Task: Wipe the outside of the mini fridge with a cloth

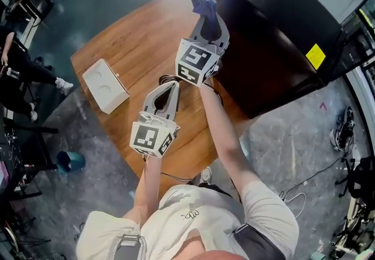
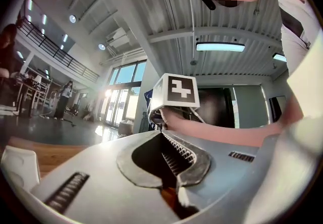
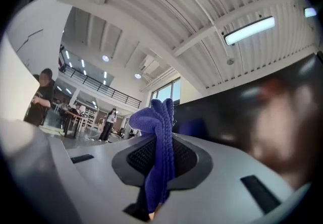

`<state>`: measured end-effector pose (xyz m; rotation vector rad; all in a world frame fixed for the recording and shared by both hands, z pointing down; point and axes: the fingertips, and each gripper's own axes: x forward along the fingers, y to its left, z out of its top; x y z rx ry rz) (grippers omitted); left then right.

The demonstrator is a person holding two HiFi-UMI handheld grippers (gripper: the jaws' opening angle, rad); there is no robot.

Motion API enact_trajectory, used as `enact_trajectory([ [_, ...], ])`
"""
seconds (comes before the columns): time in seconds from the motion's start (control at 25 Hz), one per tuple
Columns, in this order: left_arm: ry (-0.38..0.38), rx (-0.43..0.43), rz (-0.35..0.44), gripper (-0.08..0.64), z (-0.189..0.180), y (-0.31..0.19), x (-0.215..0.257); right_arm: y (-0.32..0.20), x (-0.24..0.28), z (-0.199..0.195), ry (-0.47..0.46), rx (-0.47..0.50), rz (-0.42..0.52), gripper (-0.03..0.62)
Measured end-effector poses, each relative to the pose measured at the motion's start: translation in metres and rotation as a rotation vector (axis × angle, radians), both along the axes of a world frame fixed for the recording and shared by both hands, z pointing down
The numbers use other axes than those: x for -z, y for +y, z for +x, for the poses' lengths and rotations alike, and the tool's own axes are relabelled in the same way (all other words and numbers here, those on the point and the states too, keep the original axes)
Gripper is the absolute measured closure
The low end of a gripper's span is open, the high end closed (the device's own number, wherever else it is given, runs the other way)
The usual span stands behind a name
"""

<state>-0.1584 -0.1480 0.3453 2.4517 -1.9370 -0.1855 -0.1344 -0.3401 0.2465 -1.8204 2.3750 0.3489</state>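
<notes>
A black mini fridge (image 1: 275, 24) stands on the right side of a round wooden table (image 1: 135, 48). My right gripper (image 1: 206, 14) is raised just left of the fridge's near side and is shut on a blue cloth (image 1: 203, 3), which sticks up from its tips. In the right gripper view the blue cloth (image 3: 154, 117) hangs between the jaws of the right gripper (image 3: 161, 140), with the dark fridge (image 3: 242, 112) close behind. My left gripper (image 1: 171, 85) hovers lower over the table, shut and holding nothing. The left gripper (image 2: 164, 134) looks toward the right one's marker cube (image 2: 176, 92).
A white box (image 1: 105, 85) lies on the table's left part. The fridge carries a yellow sticker (image 1: 314, 55). Cables (image 1: 304, 180) run over the floor at right. A teal object (image 1: 70, 161) sits on the floor at left, near a person (image 1: 17, 65).
</notes>
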Motion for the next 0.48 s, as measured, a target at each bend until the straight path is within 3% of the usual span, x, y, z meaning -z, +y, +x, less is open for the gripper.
enact_trajectory([
  [0.28,0.052,0.076,-0.022,0.555,-0.042,0.001,-0.023,-0.027,-0.020,-0.041,0.067,-0.013,-0.005,0.531],
  [0.48,0.062,0.086,-0.017,0.555,-0.052,0.000,-0.025,-0.043,-0.014,-0.026,0.022,-0.095,-0.006,0.531],
])
